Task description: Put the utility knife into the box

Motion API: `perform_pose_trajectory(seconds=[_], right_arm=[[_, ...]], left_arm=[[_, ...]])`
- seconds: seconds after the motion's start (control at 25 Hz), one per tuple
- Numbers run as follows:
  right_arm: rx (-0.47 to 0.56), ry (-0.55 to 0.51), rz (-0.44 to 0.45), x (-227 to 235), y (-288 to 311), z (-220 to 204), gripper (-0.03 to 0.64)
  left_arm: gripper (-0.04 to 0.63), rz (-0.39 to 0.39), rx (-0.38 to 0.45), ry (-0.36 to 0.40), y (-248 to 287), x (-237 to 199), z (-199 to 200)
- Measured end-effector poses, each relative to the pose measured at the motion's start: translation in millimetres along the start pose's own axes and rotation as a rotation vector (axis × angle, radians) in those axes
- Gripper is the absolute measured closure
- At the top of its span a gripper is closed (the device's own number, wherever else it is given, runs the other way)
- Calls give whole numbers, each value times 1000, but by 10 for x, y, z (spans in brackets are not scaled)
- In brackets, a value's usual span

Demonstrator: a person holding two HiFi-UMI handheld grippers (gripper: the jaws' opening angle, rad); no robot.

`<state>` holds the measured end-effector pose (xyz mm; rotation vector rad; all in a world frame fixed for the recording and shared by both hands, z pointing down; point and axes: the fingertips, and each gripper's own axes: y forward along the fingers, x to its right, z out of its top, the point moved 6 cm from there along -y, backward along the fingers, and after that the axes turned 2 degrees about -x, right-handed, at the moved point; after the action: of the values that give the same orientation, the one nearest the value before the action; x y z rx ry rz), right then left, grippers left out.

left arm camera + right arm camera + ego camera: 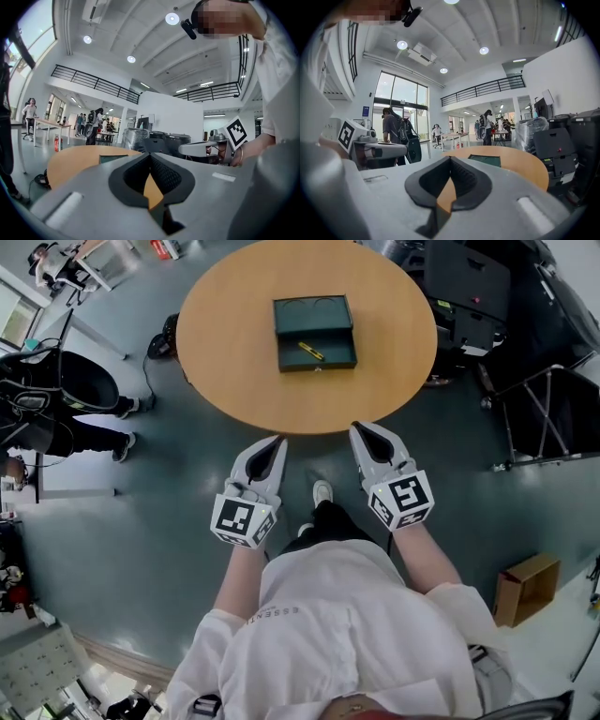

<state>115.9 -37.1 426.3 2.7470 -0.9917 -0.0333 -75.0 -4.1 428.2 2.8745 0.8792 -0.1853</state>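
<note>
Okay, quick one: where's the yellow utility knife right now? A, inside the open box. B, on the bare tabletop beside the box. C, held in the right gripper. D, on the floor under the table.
A: the head view shows the yellow utility knife lying within the nearer half of the open dark green box on the round table, while the right gripper is shut on nothing, short of the table.
</note>
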Motion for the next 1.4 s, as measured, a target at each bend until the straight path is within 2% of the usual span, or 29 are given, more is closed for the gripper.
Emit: perform_pose_trajectory(seconds=[0.24, 0.44, 0.8, 1.16, 1.4], right_arm=[[-1, -22, -10, -485, -360, -72, 624], [-6, -32, -4, -711, -582, -130, 624], [-7, -53, 20, -858, -908, -196, 624], [18, -96, 43, -968, -1336, -132, 624], [21, -88, 29, -954, -1486, -157, 624]], left_arm=[[580, -24, 18, 1, -510, 242, -57], [580, -28, 27, 2, -742, 410, -68], [580, -21, 61, 34, -997, 808, 0], [580, -5, 95, 28, -1154, 1214, 61], [580, 6, 92, 67, -1219, 1354, 93]])
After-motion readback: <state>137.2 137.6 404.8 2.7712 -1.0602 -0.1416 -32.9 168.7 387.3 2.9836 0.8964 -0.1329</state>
